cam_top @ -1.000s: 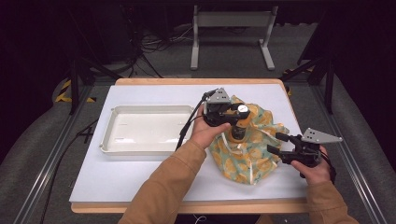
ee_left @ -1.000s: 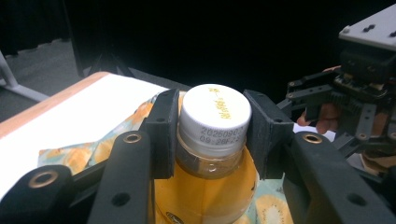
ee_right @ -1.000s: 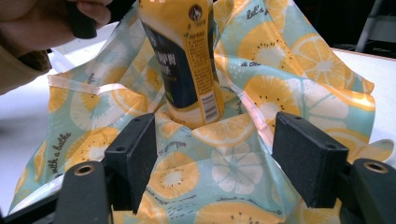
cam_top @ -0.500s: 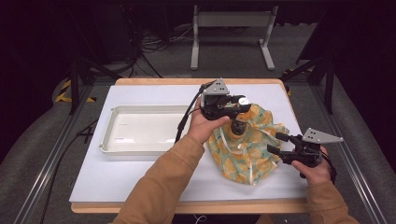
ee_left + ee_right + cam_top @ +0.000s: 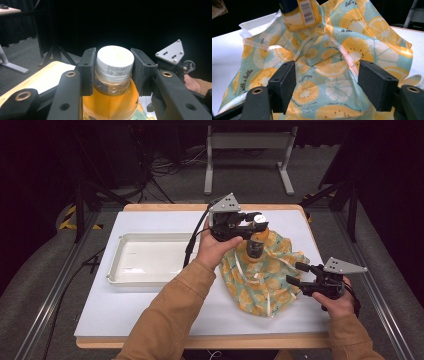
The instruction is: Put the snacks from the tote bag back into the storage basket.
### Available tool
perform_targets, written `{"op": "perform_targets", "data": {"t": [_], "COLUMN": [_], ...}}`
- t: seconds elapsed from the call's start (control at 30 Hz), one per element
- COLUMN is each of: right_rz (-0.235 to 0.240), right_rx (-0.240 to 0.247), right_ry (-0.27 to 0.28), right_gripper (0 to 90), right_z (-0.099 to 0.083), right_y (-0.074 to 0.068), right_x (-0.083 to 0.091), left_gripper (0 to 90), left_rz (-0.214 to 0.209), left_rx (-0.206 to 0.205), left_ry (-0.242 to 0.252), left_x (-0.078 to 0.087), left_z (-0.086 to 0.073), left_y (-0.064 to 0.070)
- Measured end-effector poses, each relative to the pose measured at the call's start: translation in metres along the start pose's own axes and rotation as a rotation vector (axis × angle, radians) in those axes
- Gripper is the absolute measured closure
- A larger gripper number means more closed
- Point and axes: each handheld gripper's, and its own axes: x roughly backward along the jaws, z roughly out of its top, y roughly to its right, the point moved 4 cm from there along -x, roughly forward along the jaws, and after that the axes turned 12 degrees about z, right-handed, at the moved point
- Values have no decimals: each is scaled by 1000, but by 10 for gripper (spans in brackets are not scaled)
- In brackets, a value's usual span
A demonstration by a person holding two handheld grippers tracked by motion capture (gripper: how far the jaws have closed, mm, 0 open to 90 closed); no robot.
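**Lifting the juice bottle out of the fruit-print bag**

Gripping just under the white cap (image 5: 115,58), my left gripper (image 5: 248,224) has its jaws clamped on the neck of the bottle (image 5: 255,245), right of centre in the high view. The bottle stands upright, its base down in the bag (image 5: 265,275), which lies crumpled on the white table (image 5: 150,307). My right gripper (image 5: 300,279) sits at the bag's right edge, jaws apart with the cloth between them but not pinched. The white tray (image 5: 150,260) waits at centre left. I judge the bottle to be heavy with liquid, rigid and smooth, so the ridge below the cap is the safest hold; lower down, the label could slip. The bag is thin, soft and limp, so I should pinch a fold near its rim to keep it down.
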Motion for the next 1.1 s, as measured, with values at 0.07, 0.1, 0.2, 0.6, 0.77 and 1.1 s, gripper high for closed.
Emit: {"op": "perform_targets", "data": {"t": [0.07, 0.1, 0.2, 0.6, 0.77, 1.1], "right_rz": [0, 0, 0, -4, -7, -6], "right_rx": [1, 1, 2, 9, 8, 12], "right_ry": [-1, -1, -2, -19, -18, -21], "right_gripper": [309, 309, 308, 308, 308, 308], "right_z": [0, 0, 0, -1, -1, -1], "right_y": [0, 0, 0, -2, -2, -2], "right_x": [0, 0, -1, -4, -3, -4], "left_gripper": [583, 583, 583, 583, 583, 583], "left_rz": [2, 3, 9, 36, 44, 64], "left_rx": [-1, 0, -4, -10, -16, -23], "left_ry": [8, 13, 26, 54, 55, 60], "left_x": [5, 8, 17, 52, 63, 93], "left_z": [4, 5, 11, 26, 26, 22], "left_y": [-1, -2, -4, -10, -12, -19]}}
